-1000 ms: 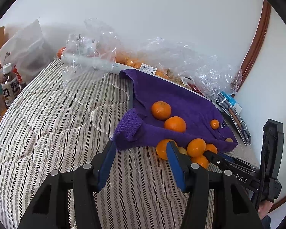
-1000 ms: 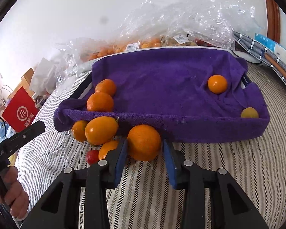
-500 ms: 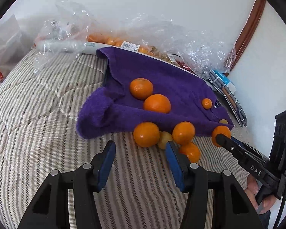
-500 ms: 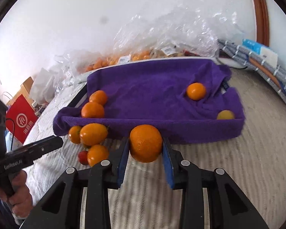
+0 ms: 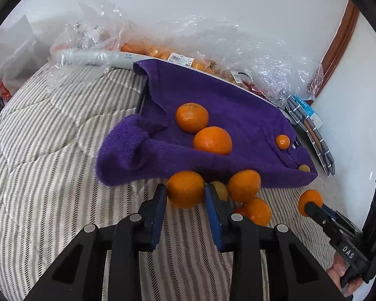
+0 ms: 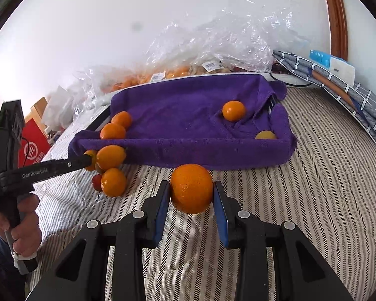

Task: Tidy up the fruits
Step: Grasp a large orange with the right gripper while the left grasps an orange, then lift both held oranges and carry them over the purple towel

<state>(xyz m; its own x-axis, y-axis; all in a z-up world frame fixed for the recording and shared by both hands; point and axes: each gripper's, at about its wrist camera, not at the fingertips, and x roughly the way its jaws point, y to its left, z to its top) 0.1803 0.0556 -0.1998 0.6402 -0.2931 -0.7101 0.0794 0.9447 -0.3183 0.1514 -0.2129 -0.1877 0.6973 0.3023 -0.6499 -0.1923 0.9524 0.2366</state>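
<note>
A tray lined with a purple towel [image 5: 213,95] [image 6: 188,115] lies on the striped bed and holds two oranges [image 5: 191,117] at its near left, a small orange [image 6: 233,110] and a yellow fruit [image 6: 265,134] at its right. My left gripper [image 5: 185,197] is shut on an orange [image 5: 185,188] from the loose cluster [image 5: 244,185] in front of the tray. My right gripper [image 6: 191,195] is shut on a large orange [image 6: 191,188], held above the bed before the tray's front edge.
Clear plastic bags of fruit [image 6: 213,57] lie behind the tray against the wall. Folded checked cloths and a blue box [image 6: 338,75] lie at the right. A small red fruit [image 6: 97,180] sits in the loose cluster. A red bag [image 6: 33,145] stands at far left.
My left gripper moved forward and closed on an orange in the cluster. My right gripper lifted its orange and drew it back from the tray.
</note>
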